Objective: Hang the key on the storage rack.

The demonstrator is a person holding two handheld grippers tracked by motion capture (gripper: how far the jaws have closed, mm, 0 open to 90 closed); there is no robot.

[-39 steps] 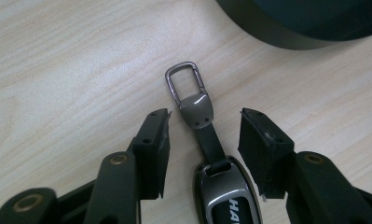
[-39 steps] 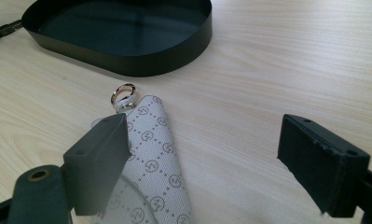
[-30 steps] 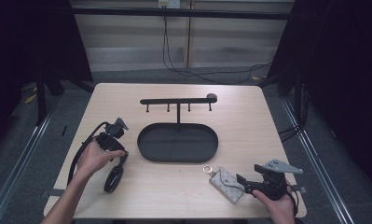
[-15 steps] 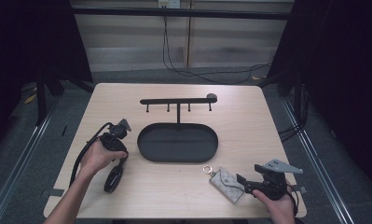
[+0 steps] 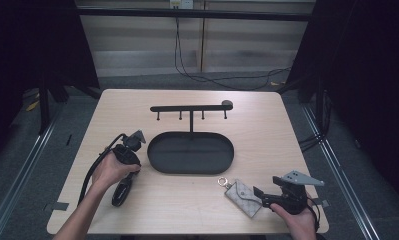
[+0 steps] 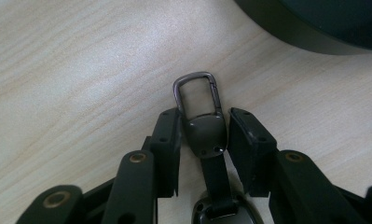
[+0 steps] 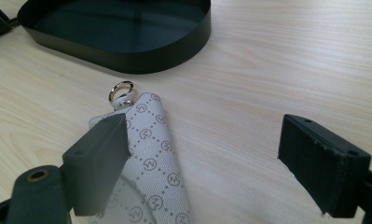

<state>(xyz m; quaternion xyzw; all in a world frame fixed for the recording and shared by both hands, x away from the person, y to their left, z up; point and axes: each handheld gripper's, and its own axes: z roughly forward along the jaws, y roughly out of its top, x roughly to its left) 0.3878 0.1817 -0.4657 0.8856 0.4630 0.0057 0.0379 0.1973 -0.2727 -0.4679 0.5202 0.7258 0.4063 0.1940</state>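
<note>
My table (image 5: 137, 107) is pale wood grain, standing on a grey floor with dark curtains at both sides. At its middle sits a black oval tray (image 5: 227, 160), and nothing lies in it; behind it stands a black hook rack (image 5: 189, 107). My left gripper (image 6: 204, 135) lies near the tray's left end, and its jaws have just been closing about the metal head of a dark key strap (image 6: 204, 133), with a thin gap showing on each side. My right gripper (image 7: 204, 154) is spread wide, one jaw over the patterned grey pouch (image 7: 153, 163) lying at the table's near right.
</note>
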